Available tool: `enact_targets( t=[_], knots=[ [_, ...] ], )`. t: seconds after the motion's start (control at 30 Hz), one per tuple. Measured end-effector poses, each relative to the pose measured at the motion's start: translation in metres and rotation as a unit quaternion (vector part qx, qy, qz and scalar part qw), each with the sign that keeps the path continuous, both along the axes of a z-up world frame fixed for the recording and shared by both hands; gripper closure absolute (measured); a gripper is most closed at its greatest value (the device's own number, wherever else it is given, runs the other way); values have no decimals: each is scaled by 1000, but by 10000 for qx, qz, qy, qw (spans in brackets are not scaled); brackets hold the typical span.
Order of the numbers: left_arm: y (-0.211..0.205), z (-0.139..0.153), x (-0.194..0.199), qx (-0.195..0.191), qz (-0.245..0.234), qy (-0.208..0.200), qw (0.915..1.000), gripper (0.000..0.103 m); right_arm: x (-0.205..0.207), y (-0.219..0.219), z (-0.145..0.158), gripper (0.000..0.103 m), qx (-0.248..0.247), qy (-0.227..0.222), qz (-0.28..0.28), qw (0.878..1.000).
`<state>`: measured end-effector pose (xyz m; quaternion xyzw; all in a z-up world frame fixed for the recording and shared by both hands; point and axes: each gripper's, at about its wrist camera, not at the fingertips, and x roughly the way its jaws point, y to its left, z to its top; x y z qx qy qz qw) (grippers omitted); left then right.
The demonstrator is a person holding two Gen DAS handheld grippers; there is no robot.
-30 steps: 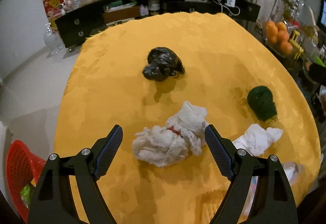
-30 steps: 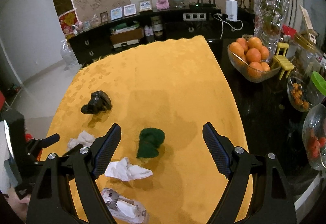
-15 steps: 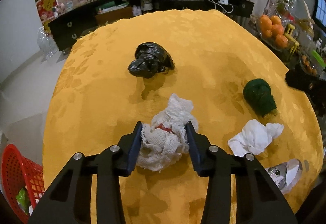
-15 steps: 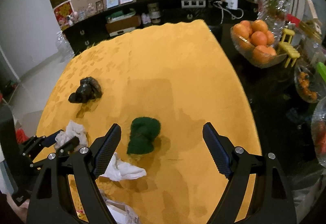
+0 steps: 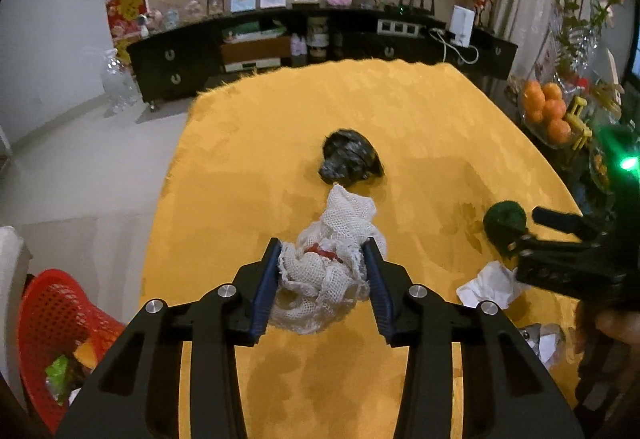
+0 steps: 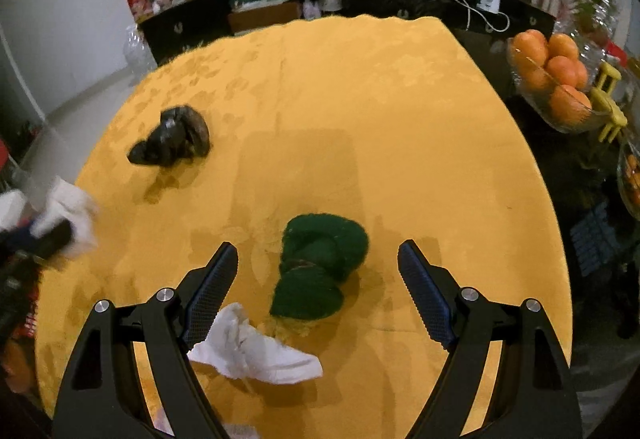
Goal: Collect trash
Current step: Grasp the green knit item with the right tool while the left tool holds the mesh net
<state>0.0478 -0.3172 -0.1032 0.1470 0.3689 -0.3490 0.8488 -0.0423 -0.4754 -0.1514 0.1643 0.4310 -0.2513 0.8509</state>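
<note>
My left gripper is shut on a crumpled white mesh wad and holds it above the yellow tablecloth. The wad also shows blurred in the right wrist view. My right gripper is open, with a dark green wad lying between its fingers on the cloth. A white tissue lies by its left finger. A crumpled black bag lies further back; it also shows in the right wrist view. The right gripper shows in the left wrist view, over the green wad.
A red mesh basket with some trash stands on the floor at the table's left. A glass bowl of oranges stands at the right. A silvery wrapper lies near the table's front right. A dark sideboard stands behind.
My left gripper closed on the white mesh wad and lifted it off the cloth. My right gripper moved forward and down over the green wad.
</note>
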Motion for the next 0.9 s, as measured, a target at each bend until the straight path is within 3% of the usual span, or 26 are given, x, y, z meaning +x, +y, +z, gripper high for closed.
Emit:
enact_targets(
  t=[0.13, 0.2, 0.3, 0.47, 0.9],
  knots=[
    [10, 12, -2, -85, 64, -138, 9998, 64, 4, -4, -10, 39, 35, 169, -17, 9998],
    [15, 17, -2, -130, 108, -197, 9997, 64, 5, -7, -13, 52, 66, 235, -43, 9997],
    [23, 24, 1, -194, 202, -234, 9993, 64, 6, -7, -12, 60, 93, 206, -47, 9997],
    [34, 31, 7, -253, 353, -268, 9987, 64, 5, -2, -3, 62, -30, 103, 40, 9999],
    [66, 66, 10, -543, 707, -592, 9943, 64, -7, 20, 63, 63, -400, -767, 156, 9961]
  ],
)
